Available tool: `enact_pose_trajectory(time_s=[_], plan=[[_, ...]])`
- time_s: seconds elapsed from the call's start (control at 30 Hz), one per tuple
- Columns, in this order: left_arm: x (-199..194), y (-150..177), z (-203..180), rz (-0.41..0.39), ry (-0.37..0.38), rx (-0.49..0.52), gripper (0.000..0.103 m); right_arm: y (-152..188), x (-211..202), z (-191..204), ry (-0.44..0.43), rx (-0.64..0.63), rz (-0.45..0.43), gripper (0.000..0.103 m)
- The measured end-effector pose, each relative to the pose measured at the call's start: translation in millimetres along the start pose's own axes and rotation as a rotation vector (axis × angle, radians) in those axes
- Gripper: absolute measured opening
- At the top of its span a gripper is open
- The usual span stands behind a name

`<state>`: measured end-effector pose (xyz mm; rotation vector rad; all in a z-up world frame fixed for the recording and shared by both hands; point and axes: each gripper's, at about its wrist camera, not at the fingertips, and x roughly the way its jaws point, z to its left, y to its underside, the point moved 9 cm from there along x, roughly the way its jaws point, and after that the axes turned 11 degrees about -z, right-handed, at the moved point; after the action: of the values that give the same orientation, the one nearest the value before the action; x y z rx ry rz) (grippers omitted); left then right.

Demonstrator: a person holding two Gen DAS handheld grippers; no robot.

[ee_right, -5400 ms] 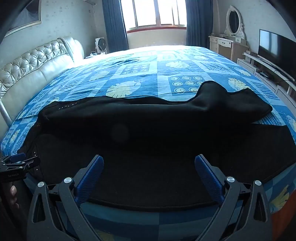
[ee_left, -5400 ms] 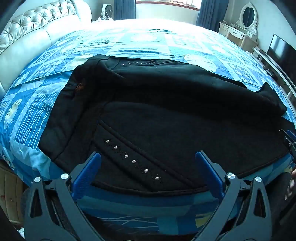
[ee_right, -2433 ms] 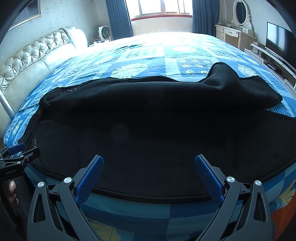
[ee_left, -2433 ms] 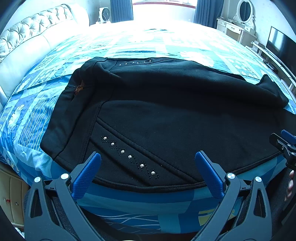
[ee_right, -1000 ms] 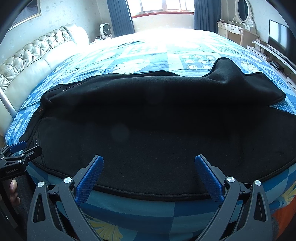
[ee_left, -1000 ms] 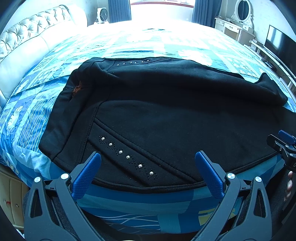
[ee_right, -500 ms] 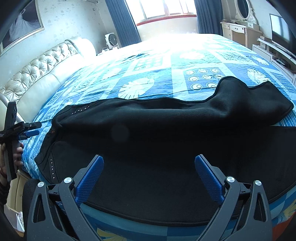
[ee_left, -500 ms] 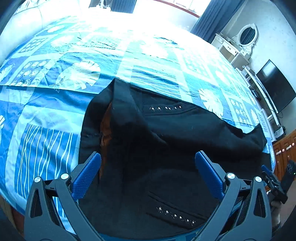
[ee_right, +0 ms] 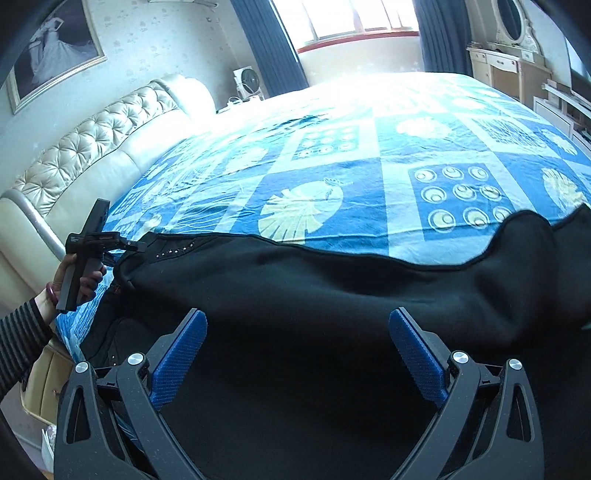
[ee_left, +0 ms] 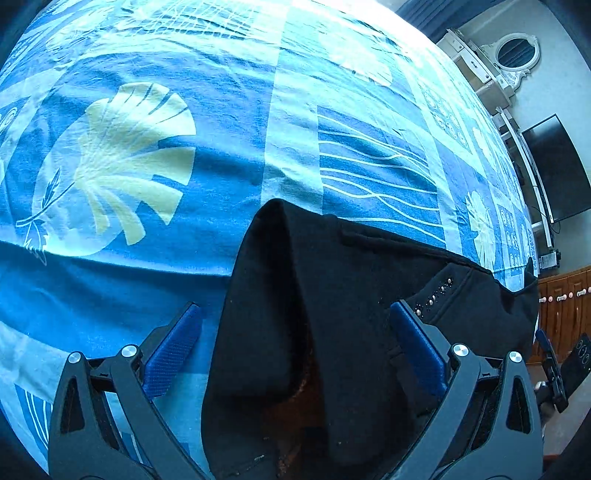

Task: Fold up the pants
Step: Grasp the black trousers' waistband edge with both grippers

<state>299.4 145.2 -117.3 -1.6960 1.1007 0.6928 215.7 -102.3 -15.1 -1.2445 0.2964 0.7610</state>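
Observation:
Black pants [ee_right: 332,302] with small silver studs lie spread across the near side of the bed. In the left wrist view the waistband corner [ee_left: 295,295] lies between the wide-open blue fingers of my left gripper [ee_left: 295,343]; touch is not clear. In the right wrist view the left gripper [ee_right: 122,245] sits at the far left corner of the pants, held by a hand. My right gripper [ee_right: 295,354] is open and empty, hovering over the middle of the near leg.
The bed has a blue patterned cover [ee_right: 369,166] and a tufted cream headboard [ee_right: 92,147] at the left. A dresser with an oval mirror [ee_right: 513,22] and a TV [ee_left: 554,166] stand at the right. A window [ee_right: 351,18] is behind the bed.
My left gripper has swung from the near edge of the bed to the far left waistband corner, close over it. My right gripper has lifted a little and stayed open over the pants.

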Motion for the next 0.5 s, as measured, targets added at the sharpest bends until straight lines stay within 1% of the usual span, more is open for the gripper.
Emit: enact_pose_trajectory(time_s=[0.07, 0.1, 0.13, 0.17, 0.2, 0.27, 0.33, 0.4, 0.43, 0.47, 0.5], plan=[[3.1, -3.8, -3.3, 0.007, 0.003, 0.024, 0.100, -12.9, 20.2, 2.3, -0.035, -0.065, 0.029, 0.099], [3.4, -4.9, -3.8, 0.010, 0.001, 0.037, 0.096, -18.0, 30.9, 2.3, -0.045, -0.097, 0.050, 0.099], [3.1, -7.1, -2.4, 0.003, -0.017, 0.057, 0.084, -22.1, 43.1, 2.1, -0.053, -0.129, 0.079, 0.099], [2.9, -9.3, 1.0, -0.003, -0.050, 0.077, 0.077, -24.9, 56.1, -0.2, -0.062, -0.151, 0.112, 0.099], [3.6, -10.0, 4.0, -0.001, -0.075, 0.083, 0.068, -26.2, 69.0, -3.0, -0.070, -0.160, 0.147, 0.099], [4.3, -10.1, 4.8, -0.001, -0.092, 0.101, 0.063, -26.6, 91.2, -7.0, -0.094, -0.152, 0.211, 0.098], [3.2, -8.2, -1.0, -0.007, -0.097, 0.164, 0.053, -19.7, 109.9, -10.0, -0.104, -0.168, 0.290, 0.098], [3.3, -7.1, -6.2, -0.017, -0.128, 0.224, 0.050, -12.4, 123.1, -13.6, -0.091, -0.199, 0.344, 0.096], [3.4, -6.9, -7.7, -0.020, -0.136, 0.240, 0.049, -7.1, 127.1, -15.4, -0.091, -0.198, 0.375, 0.080], [3.6, -7.2, -8.9, -0.022, -0.140, 0.250, 0.048, 0.8, 131.2, -18.4, -0.094, -0.178, 0.424, 0.026], [3.5, -7.5, -9.6, -0.022, -0.136, 0.252, 0.045, 8.9, 133.7, -21.3, -0.102, -0.141, 0.469, 0.012]])
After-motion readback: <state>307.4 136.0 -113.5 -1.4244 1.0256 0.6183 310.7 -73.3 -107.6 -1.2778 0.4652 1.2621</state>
